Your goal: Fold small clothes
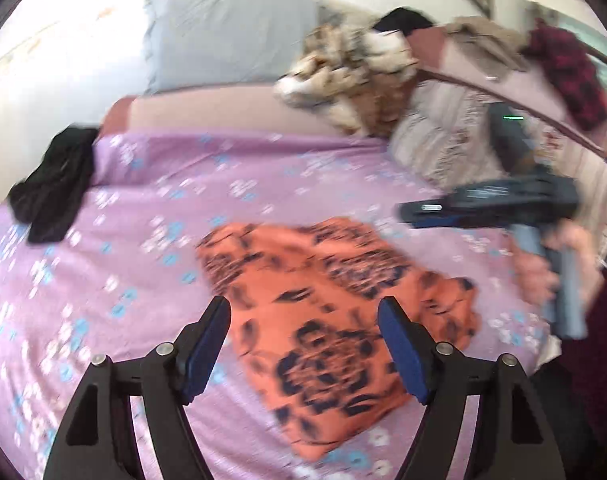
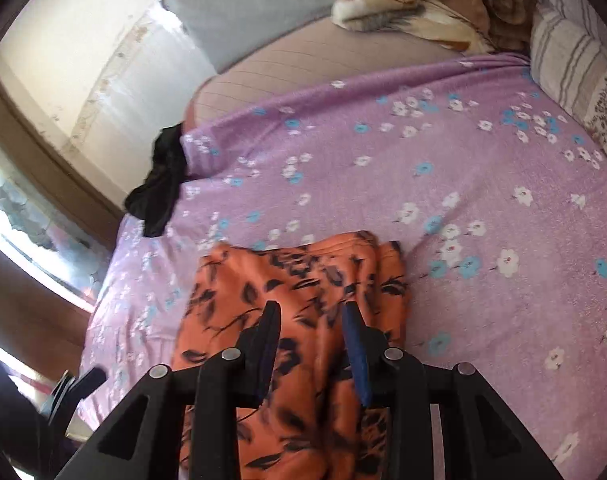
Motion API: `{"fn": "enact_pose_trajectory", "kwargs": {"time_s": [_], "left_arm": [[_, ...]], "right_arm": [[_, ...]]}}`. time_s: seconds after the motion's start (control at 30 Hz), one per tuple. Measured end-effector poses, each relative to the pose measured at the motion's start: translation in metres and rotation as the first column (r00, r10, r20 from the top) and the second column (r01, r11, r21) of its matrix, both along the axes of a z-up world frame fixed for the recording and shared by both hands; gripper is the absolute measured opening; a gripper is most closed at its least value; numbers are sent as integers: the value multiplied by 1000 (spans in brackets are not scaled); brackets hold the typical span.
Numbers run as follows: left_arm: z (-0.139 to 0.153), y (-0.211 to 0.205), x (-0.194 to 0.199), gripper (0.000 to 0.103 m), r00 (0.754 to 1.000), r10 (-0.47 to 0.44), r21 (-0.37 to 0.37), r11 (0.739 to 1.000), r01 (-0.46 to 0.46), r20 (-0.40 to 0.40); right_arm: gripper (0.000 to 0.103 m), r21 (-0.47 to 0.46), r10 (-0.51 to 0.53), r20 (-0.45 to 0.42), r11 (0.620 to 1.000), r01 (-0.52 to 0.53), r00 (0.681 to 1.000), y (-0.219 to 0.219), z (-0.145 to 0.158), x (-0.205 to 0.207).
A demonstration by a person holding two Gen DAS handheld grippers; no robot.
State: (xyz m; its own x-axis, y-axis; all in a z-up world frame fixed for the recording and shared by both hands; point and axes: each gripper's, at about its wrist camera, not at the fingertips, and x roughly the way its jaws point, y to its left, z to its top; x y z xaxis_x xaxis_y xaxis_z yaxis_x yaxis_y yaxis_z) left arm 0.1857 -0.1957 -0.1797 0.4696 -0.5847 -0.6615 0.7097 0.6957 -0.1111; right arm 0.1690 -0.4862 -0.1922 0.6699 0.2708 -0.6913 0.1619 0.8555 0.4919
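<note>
Your left gripper [image 1: 303, 320] hangs over the near part of the bed with its blue-padded fingers [image 1: 207, 356] spread wide and nothing between them. Your right gripper [image 2: 311, 328] has its fingers set narrower, a gap showing between the pads, and through that gap only cloth below; they do not seem to pinch it.

The orange garment [image 1: 331, 320] lies on the lilac bedsheet [image 1: 151, 208] just beyond both grippers. It is thin, soft cloth printed with dark navy flowers and leaves, folded into a rough oblong with a rumpled lobe at its right edge. In the right wrist view its far end shows fine parallel ribs, like a gathered waistband, and its near end is cut off under the gripper body.

The sheet is a matte weave with small white and blue blossoms. At its left edge a limp black garment [image 1: 53, 184] drapes over the side of the mattress. Farther back sit a striped beige pillow [image 2: 563, 56], a crumpled tan-and-cream blanket [image 1: 351, 76] and a grey pillow [image 1: 223, 32] against the wall.

The left wrist view is motion-blurred; your hand [image 1: 543, 264] around the other gripper's handle is smeared.
</note>
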Motion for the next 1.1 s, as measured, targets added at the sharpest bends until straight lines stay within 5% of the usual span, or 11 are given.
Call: {"fn": "enact_pose_trajectory", "kwargs": {"time_s": [0.1, 0.2, 0.27, 0.3, 0.33, 0.43, 0.67, 0.83, 1.1], "left_arm": [[-20, 6, 15, 76, 997, 63, 82, 995, -58, -53], [-42, 2, 14, 77, 991, 70, 154, 987, -52, -111], [-61, -6, 10, 77, 986, 61, 210, 977, -28, -156], [-65, -4, 4, 77, 984, 58, 211, 977, -21, -169], [-67, -7, -1, 77, 983, 47, 206, 979, -10, -175], [-68, -11, -7, 77, 987, 27, 218, 976, 9, -161], [-78, -15, 16, 80, 957, 24, 163, 986, 25, -288], [-79, -13, 17, 84, 954, 29, 158, 987, 19, -297], [-76, -17, 15, 84, 968, 36, 184, 983, 11, -250]], "right_arm": [[35, 46, 76, -23, 996, -75, 997, 37, -11, -13], [34, -15, 5, -163, 1000, -7, 987, 44, -41, -22], [19, -35, -55, -251, 998, 48, 966, 32, -64, -32], [7, -32, -68, -258, 998, 62, 964, 28, -68, -36], [6, -23, -70, -249, 998, 66, 966, 24, -66, -37], [6, -64, -70, -236, 996, 56, 969, 25, -57, -33], [12, -57, -73, -103, 996, 67, 992, 19, -17, 18], [11, -134, -99, -275, 989, 64, 956, 20, -67, 73], [10, -264, -90, -228, 964, 28, 969, 31, -72, 78]]}}
